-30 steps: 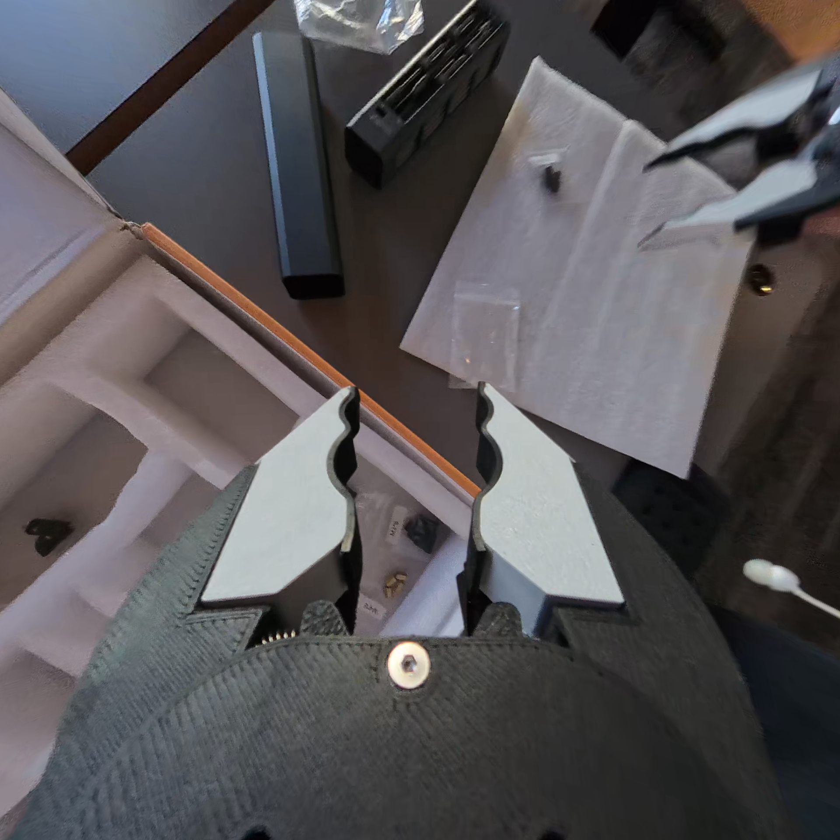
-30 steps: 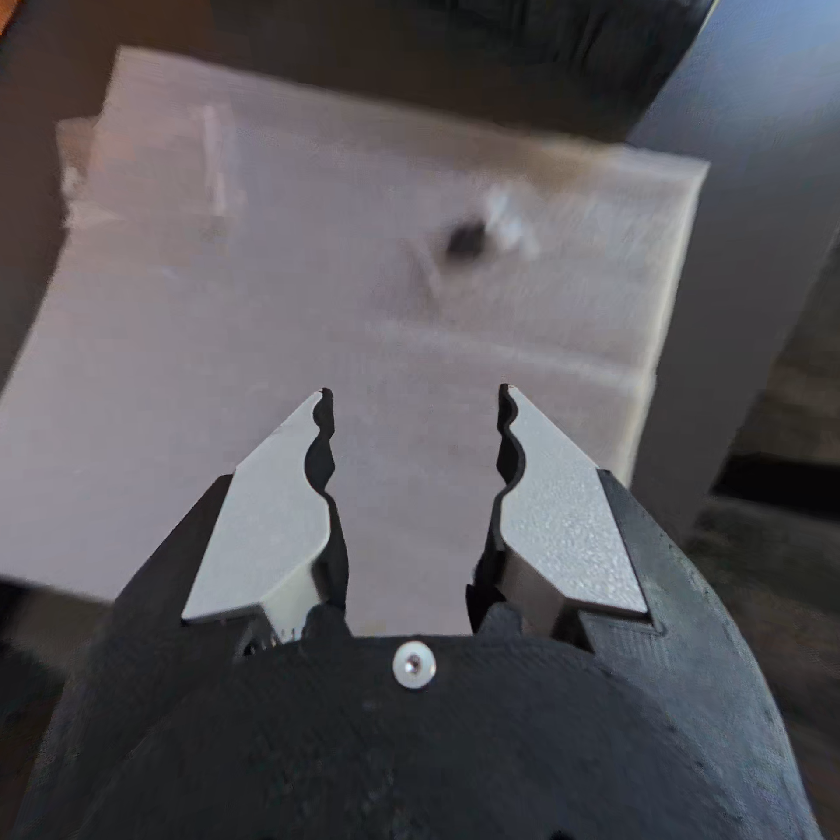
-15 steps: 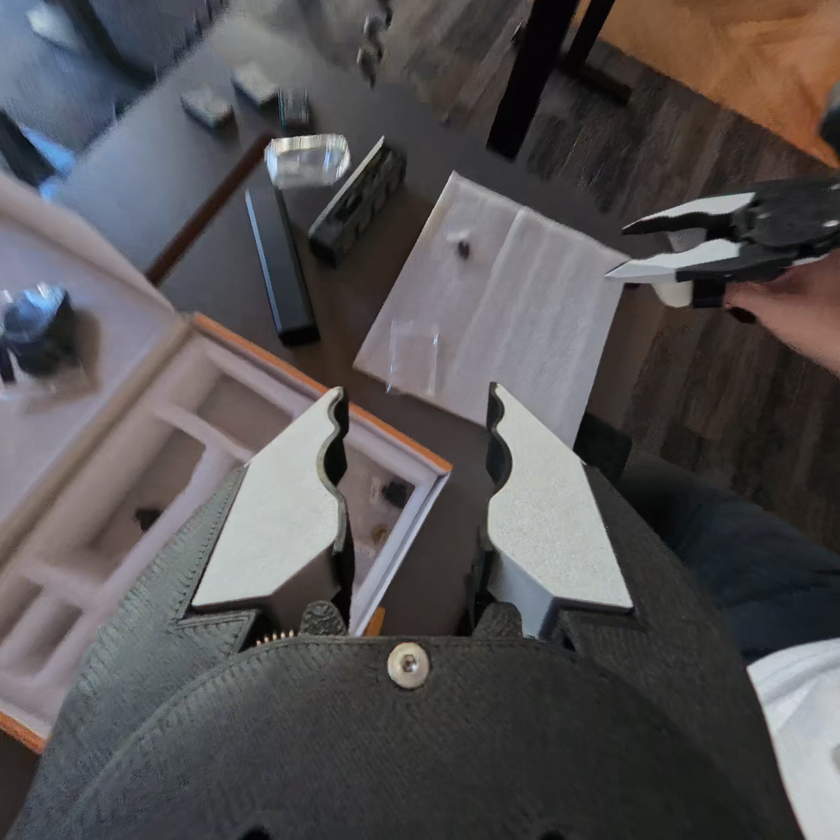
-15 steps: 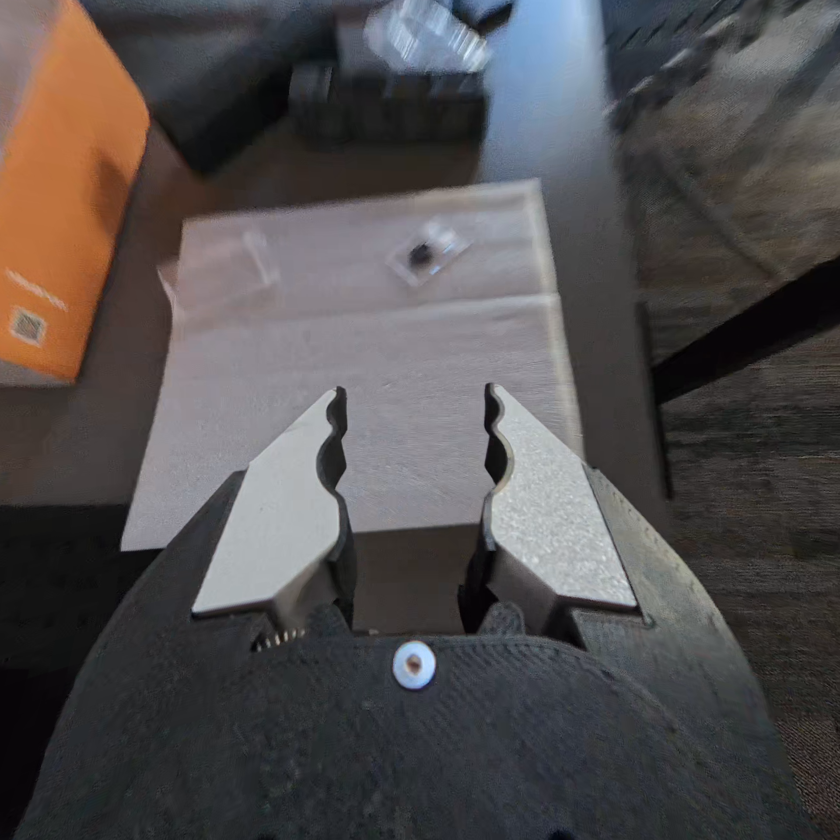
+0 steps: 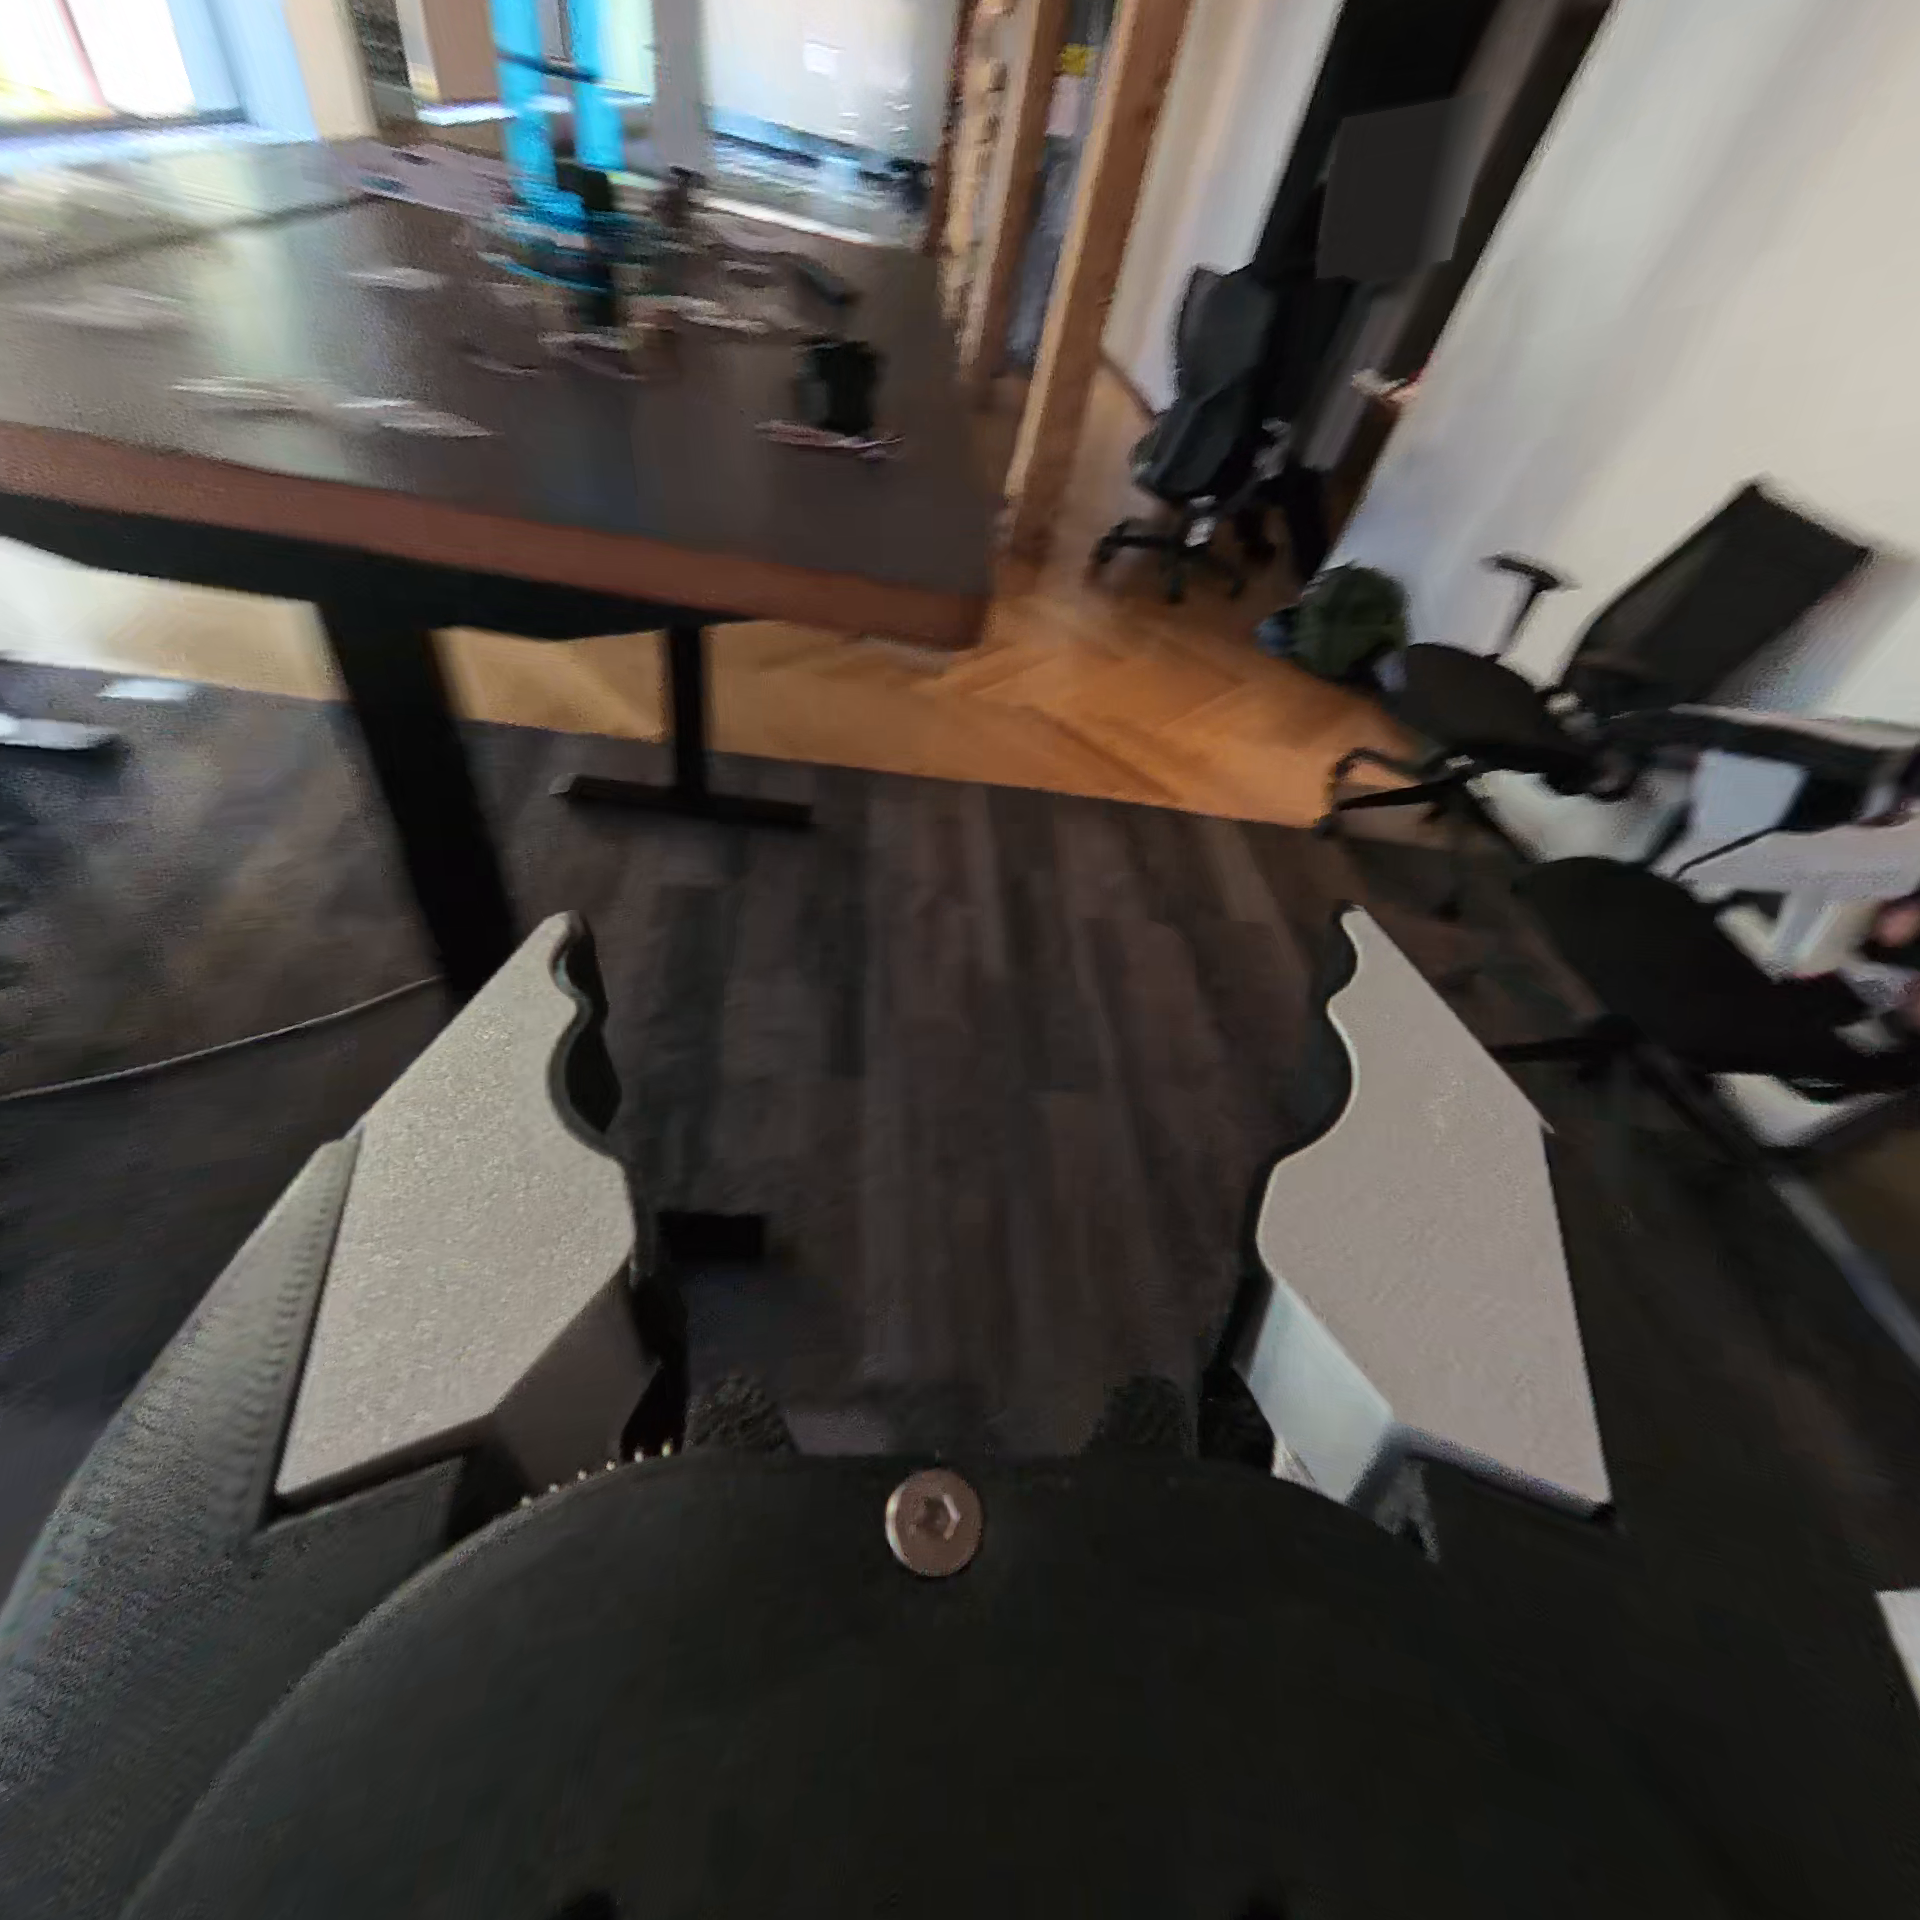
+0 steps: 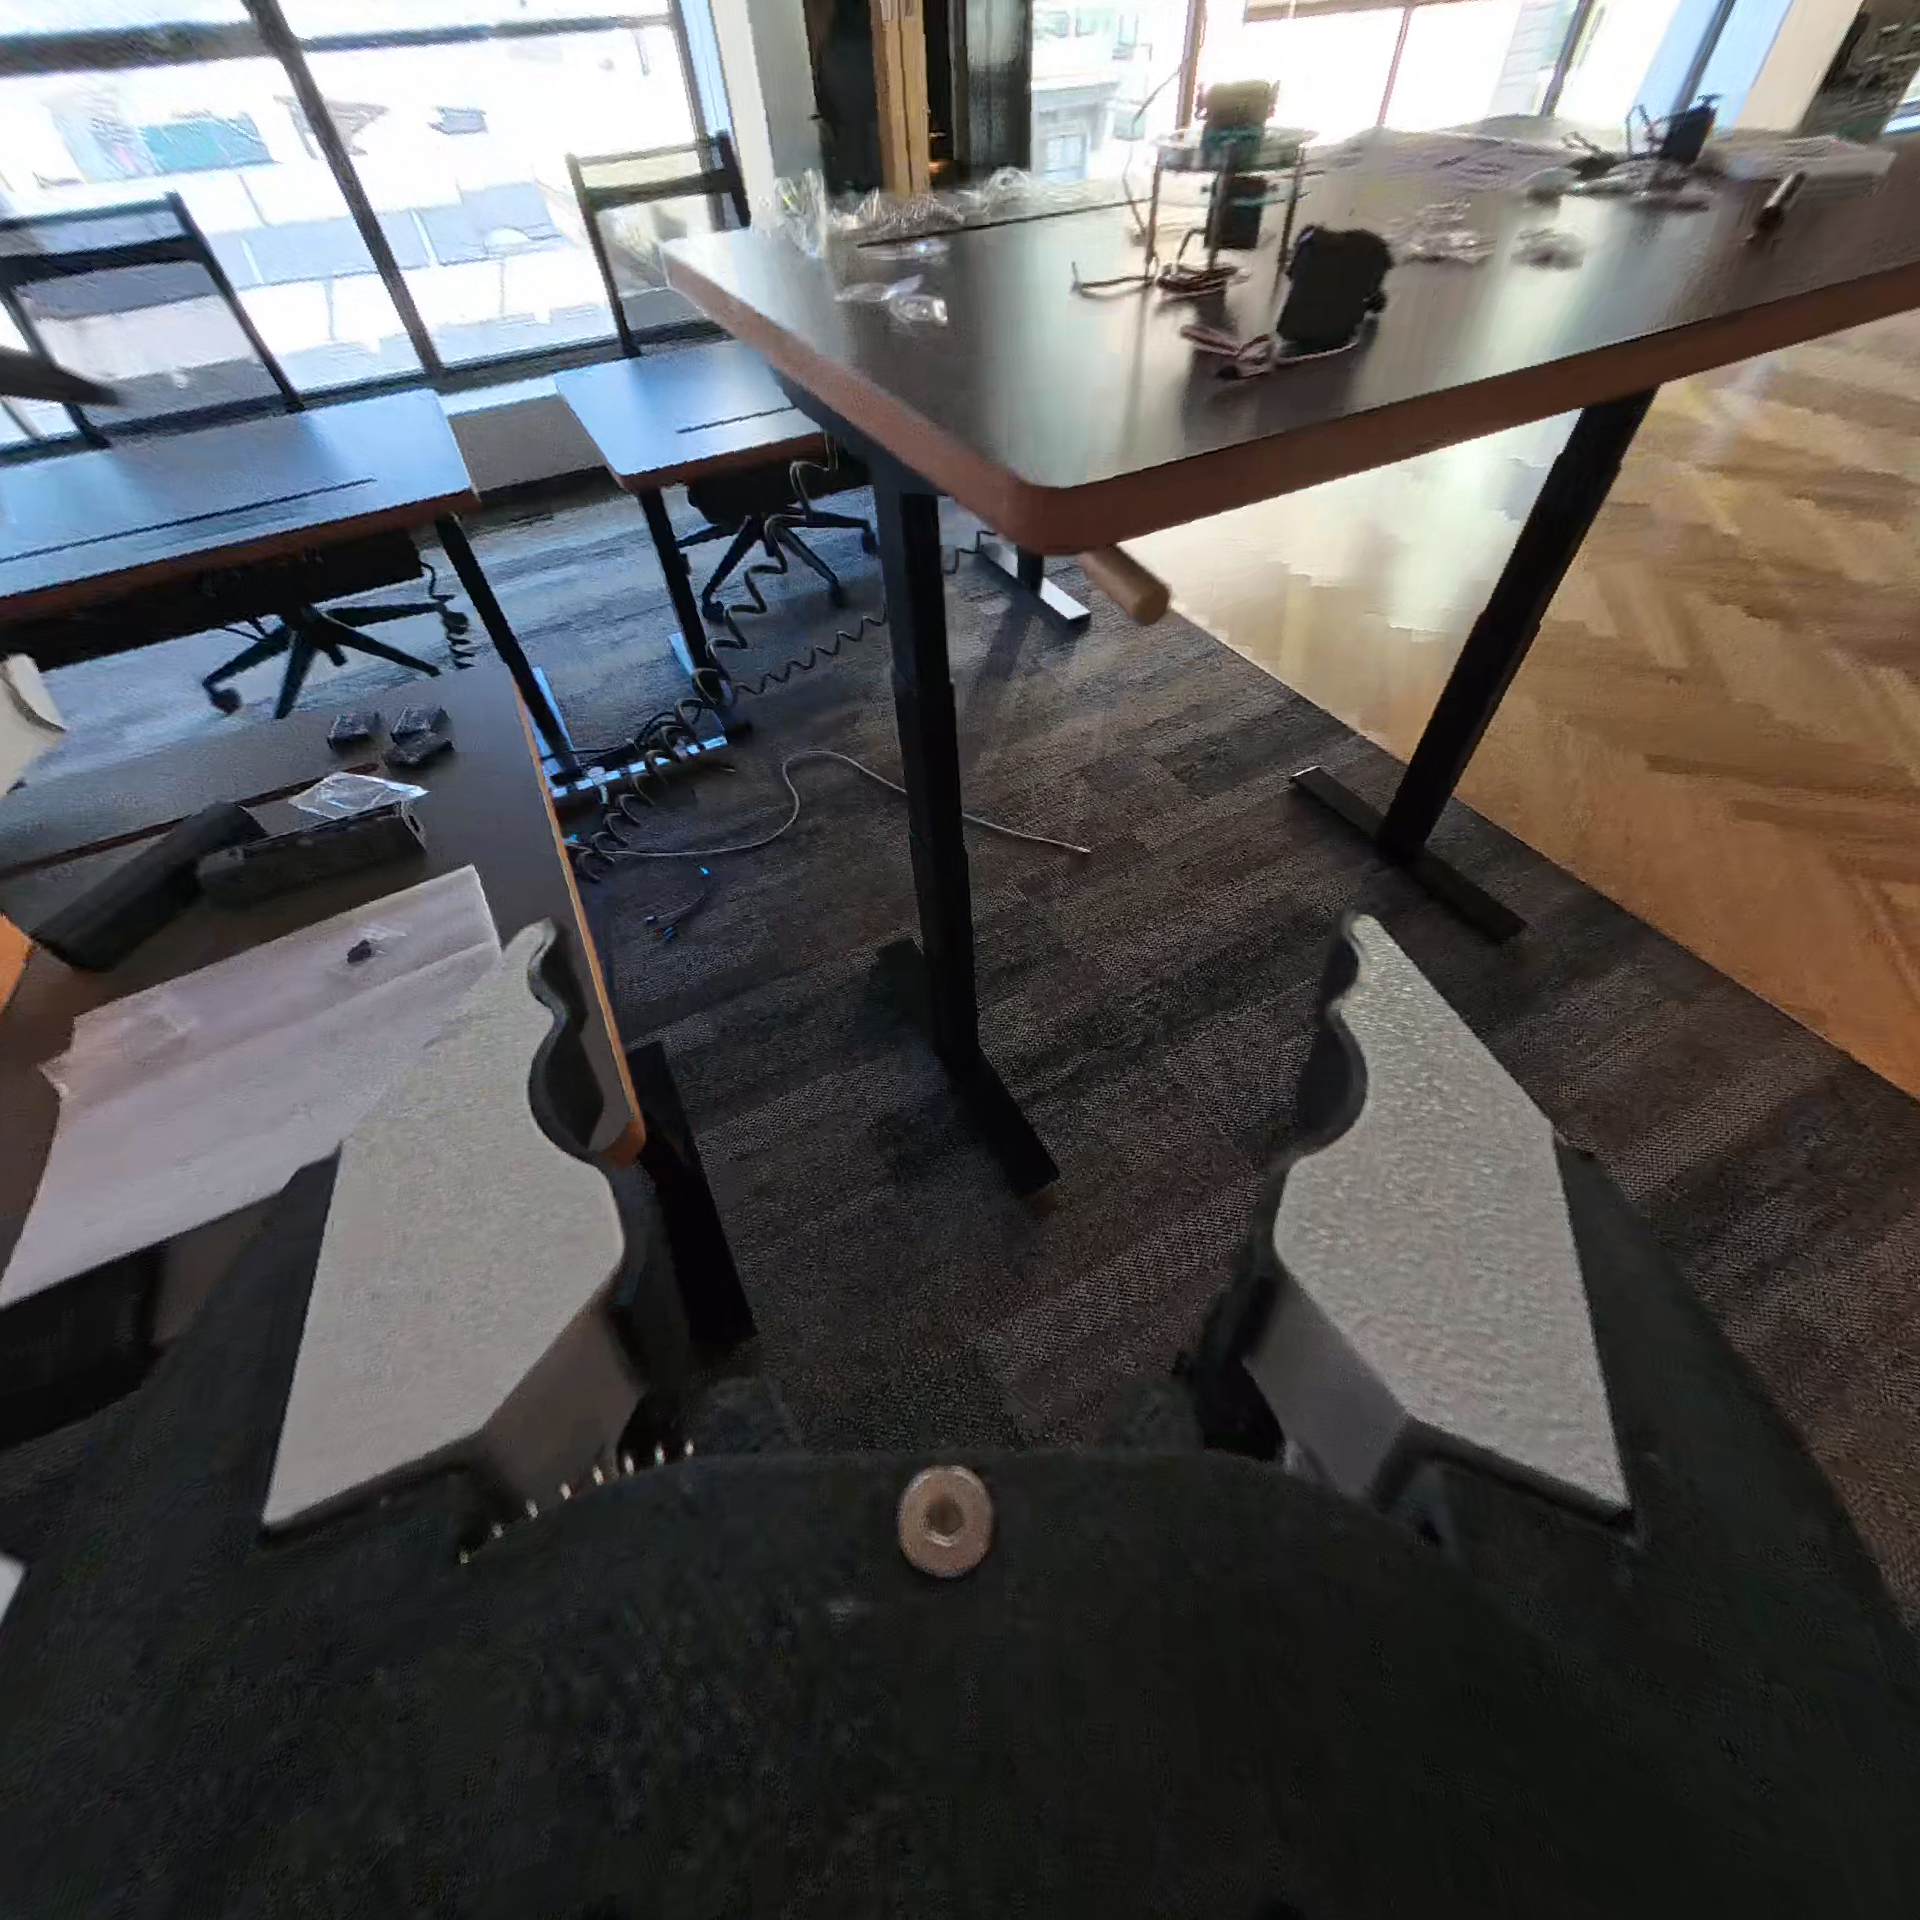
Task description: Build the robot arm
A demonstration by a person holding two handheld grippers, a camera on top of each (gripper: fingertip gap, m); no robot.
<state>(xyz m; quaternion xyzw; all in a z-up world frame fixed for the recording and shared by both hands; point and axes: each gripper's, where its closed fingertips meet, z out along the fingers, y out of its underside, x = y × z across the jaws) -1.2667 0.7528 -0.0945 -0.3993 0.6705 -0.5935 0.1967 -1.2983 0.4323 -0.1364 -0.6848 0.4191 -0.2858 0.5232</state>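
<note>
My left gripper (image 5: 956, 935) is wide open and empty, held in the air over dark carpet and pointing out into the room. My right gripper (image 6: 945, 940) is also wide open and empty, off the right edge of a dark work table (image 6: 488, 790). On that table lies a white sheet (image 6: 239, 1029) with a small black part (image 6: 361, 950) on it. Behind the sheet lie a long black bar (image 6: 135, 883), a black slotted block (image 6: 312, 847) and a clear plastic bag (image 6: 353, 795). The open foam-lined box is out of view.
A second dark table (image 6: 1247, 374) with cables and small gear stands ahead; its black legs (image 6: 935, 831) stand on the carpet (image 6: 1195, 1018). Cables and a power strip (image 6: 644, 774) lie on the floor. Office chairs (image 5: 1662, 675) stand at the right, on and beside the wooden floor (image 5: 1039, 707).
Both grippers have lifted away from the work table and tilted up toward the room. Both jaws have opened much wider. The box and sheet have left the left wrist view.
</note>
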